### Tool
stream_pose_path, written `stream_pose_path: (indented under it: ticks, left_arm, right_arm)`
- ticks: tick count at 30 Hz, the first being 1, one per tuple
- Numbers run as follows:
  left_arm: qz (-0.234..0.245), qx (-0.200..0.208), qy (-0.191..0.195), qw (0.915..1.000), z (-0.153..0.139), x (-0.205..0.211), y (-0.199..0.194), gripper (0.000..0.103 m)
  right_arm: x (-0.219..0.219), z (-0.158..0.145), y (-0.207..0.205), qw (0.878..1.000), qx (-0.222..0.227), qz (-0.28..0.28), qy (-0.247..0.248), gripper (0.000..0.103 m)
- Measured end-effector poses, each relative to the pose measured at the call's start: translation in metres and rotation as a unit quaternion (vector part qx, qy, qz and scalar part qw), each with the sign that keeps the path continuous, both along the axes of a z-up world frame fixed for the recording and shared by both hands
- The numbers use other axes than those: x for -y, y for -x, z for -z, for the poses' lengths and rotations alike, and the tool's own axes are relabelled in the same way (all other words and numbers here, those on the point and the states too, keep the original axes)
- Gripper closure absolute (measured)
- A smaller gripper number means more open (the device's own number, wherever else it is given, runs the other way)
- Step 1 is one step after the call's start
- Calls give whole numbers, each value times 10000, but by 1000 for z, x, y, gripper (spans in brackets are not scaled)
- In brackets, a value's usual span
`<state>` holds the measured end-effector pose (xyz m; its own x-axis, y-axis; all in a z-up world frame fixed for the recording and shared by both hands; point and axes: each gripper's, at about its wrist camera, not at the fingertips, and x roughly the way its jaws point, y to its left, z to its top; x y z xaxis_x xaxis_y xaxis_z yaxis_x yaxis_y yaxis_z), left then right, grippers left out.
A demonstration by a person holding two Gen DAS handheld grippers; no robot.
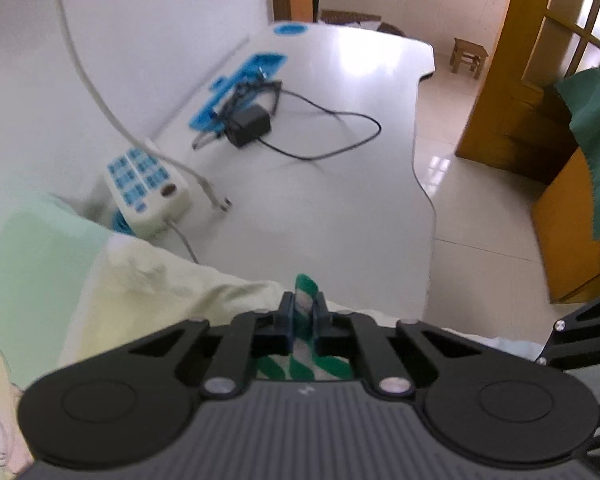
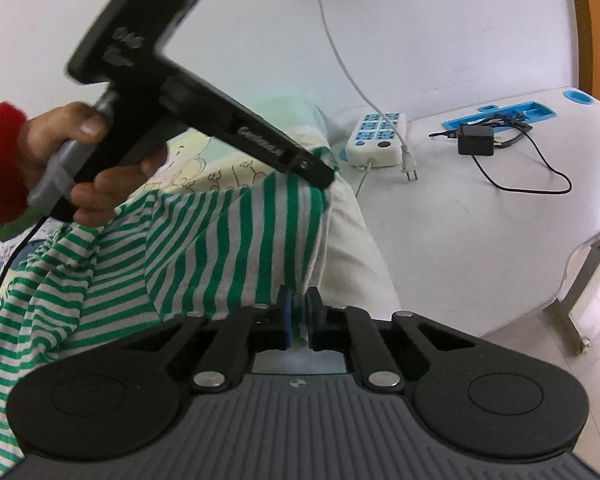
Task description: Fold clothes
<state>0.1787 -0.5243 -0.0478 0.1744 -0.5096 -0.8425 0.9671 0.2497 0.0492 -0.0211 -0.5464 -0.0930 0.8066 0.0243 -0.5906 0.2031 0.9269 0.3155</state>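
Two grips set: your left gripper (image 1: 303, 322) and right gripper (image 2: 299, 312) both clamp the striped shirt's (image 2: 204, 232) edge, lying rumpled on the white table (image 2: 480, 240). No fold yet made.

On the white desk (image 2: 480, 240) a power strip (image 2: 376, 136) lies left of a black adapter (image 2: 476, 140) and its looping cable (image 2: 540, 176).
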Motion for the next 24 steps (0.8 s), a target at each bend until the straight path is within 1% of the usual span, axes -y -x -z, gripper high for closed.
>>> stream_pose_path:
  ticks: [4,7,9,11,15,17,18,21,22,23,24]
  left_arm:
    - [-263,73,379,9989,-28,-17,0,99]
    - [-688,47,693,9952,-56,-43,-13,99]
    - [-944,51,907,9914,-76,-66,-20,99]
    - [-1153,197,1016,9879,-91,-89,-25,99]
    - [-1595,400,1248,9785,-112,-142,-33,100]
    - [-1806,446,1366,9730,-118,-170,-37,100]
    - [-1972,423,1443,9688,-121,-188,-39,100]
    - [-2398,202,1593,9574,-118,-235,-41,102]
    - [-2480,189,1567,9558,-114,-248,-38,102]
    - [-2510,23,1533,9558,-108,-260,-36,103]
    - [-2539,-143,1500,9554,-101,-272,-34,100]
  right_arm:
    - [0,-18,2,9996,264,21,-2,97]
    - [-3,-39,1,9983,552,-128,-103,97]
    - [-12,-53,-2,9965,762,-334,-91,97]
    - [-22,-66,-5,9941,936,-533,-90,97]
    - [-54,-88,-14,9887,1137,-975,-83,97]
    - [-77,-95,-19,9860,1172,-1180,84,97]
    - [-89,-98,-22,9846,1186,-1271,167,97]
    - [-122,-101,-27,9793,1239,-1561,345,97]
    - [-133,-102,-29,9774,1250,-1653,410,97]
    - [-144,-102,-30,9754,1261,-1743,477,97]
    - [-152,-101,-31,9741,1261,-1777,603,97]
